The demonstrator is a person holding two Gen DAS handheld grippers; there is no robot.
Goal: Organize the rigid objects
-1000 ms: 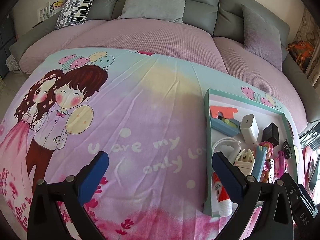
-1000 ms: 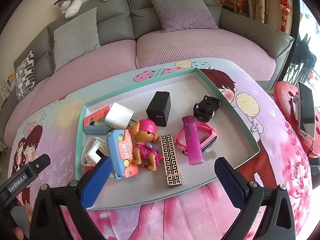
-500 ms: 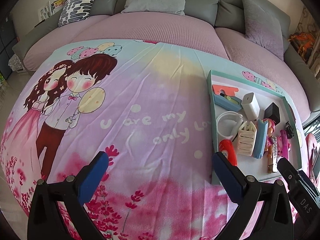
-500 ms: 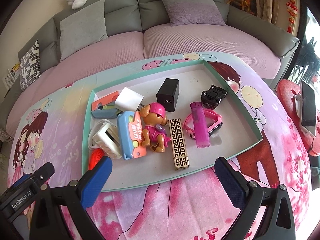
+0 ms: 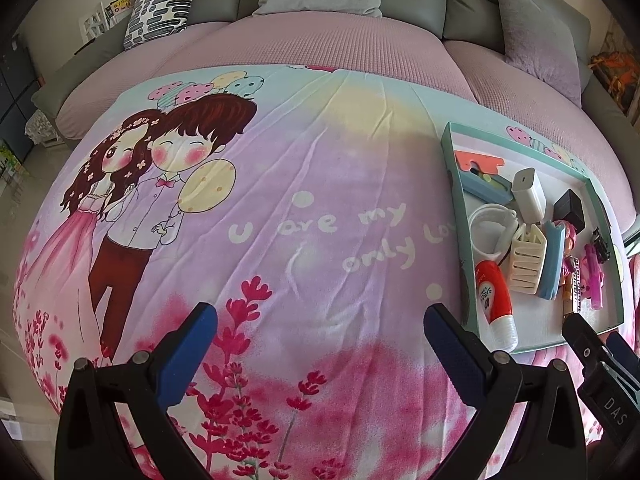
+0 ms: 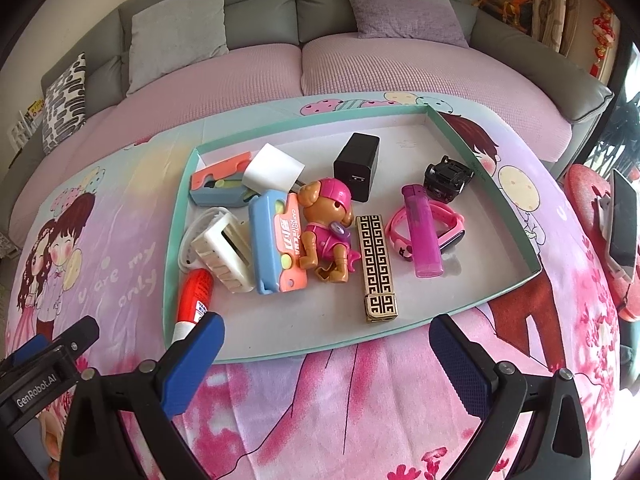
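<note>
A teal-rimmed shallow tray (image 6: 486,168) (image 5: 452,160) lies on the cartoon-print cloth and holds several small objects: a pink toy dog (image 6: 328,228), a gold patterned lighter (image 6: 378,268), a magenta lighter (image 6: 422,232), a pink watch (image 6: 452,224), a black charger (image 6: 356,166), a white charger (image 6: 272,168), a black toy car (image 6: 446,176), a blue-and-pink case (image 6: 276,244) and a red-and-white tube (image 6: 194,298). My right gripper (image 6: 326,334) is open just before the tray's near rim. My left gripper (image 5: 320,324) is open over bare cloth left of the tray.
A grey sofa with pink seat covers and cushions (image 6: 396,0) curves behind the table. A red stool (image 6: 588,192) carrying a phone (image 6: 622,224) stands at the right. The cloth (image 5: 304,184) left of the tray is bare.
Both grippers have pulled back toward the near edge and risen, so more of the cloth and the tray's near rim now show. Neither gripper's opening changed and nothing in the tray moved.
</note>
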